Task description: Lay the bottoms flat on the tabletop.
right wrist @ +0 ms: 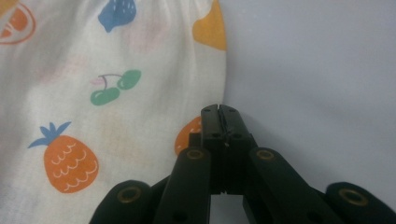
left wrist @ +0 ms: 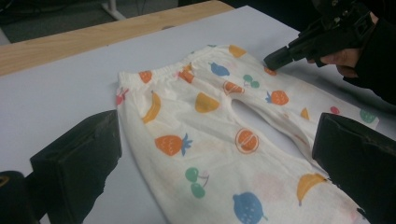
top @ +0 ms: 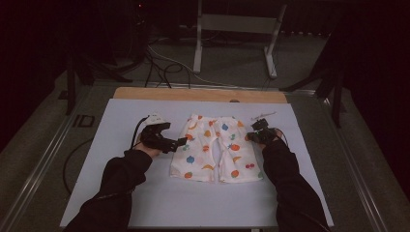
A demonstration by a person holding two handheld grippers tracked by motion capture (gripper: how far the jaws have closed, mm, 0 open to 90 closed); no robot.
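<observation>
Flat, shorts (top: pixel 216 149) between grippers: right gripper (right wrist: pixel 219 112) clenched at edge (pinch unclear), left gripper (left wrist: pixel 215 154) released.

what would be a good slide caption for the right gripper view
Right gripper, jaws shut, at the edge of fruit-print children's shorts on a white table.

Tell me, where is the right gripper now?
In the high view the right gripper is at the right edge of the fruit-print shorts, near the waistband, on the white board; its fingers are shut there.
</observation>
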